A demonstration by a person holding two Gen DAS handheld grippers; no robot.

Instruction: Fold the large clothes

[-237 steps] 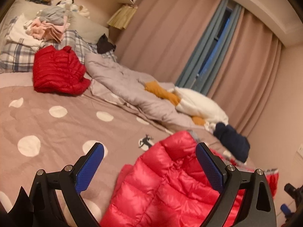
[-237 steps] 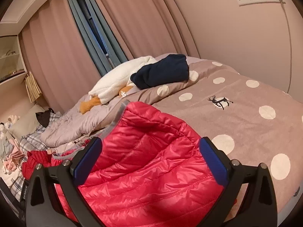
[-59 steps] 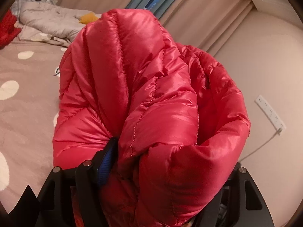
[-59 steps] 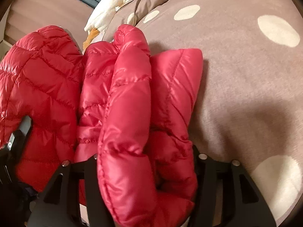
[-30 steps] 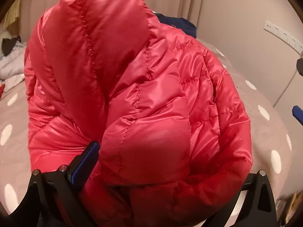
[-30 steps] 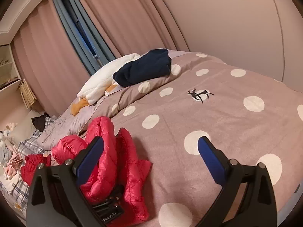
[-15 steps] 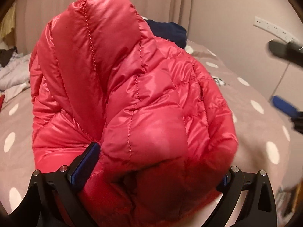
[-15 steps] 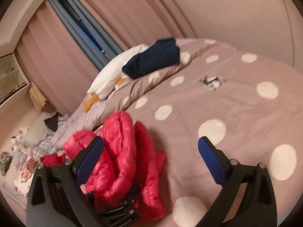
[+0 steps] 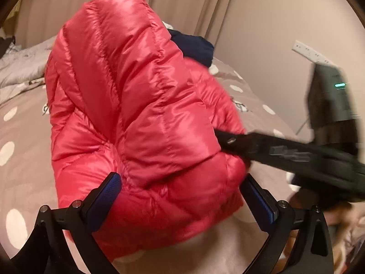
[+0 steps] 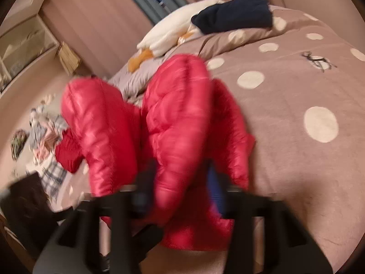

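Note:
A shiny red down jacket (image 9: 127,105) lies bunched on the dotted brown bedspread (image 9: 18,123). My left gripper (image 9: 180,196) is open, its blue pads on either side of the jacket's near edge without pinching it. In the left wrist view my right gripper (image 9: 230,140) reaches in from the right and touches the jacket's right side. In the blurred right wrist view my right gripper (image 10: 180,182) has its jaws closed in on a thick fold of the red jacket (image 10: 178,118).
A navy garment (image 10: 235,16) and white bedding (image 10: 173,34) lie at the far side of the bed. A folded red jacket (image 10: 66,153) and a pile of clothes (image 10: 41,134) lie by the plaid pillows. A power strip (image 9: 308,52) is on the wall.
My right gripper swung from open and empty above the bed down onto the jacket and closed on a fold. My left gripper has released the jacket and opened.

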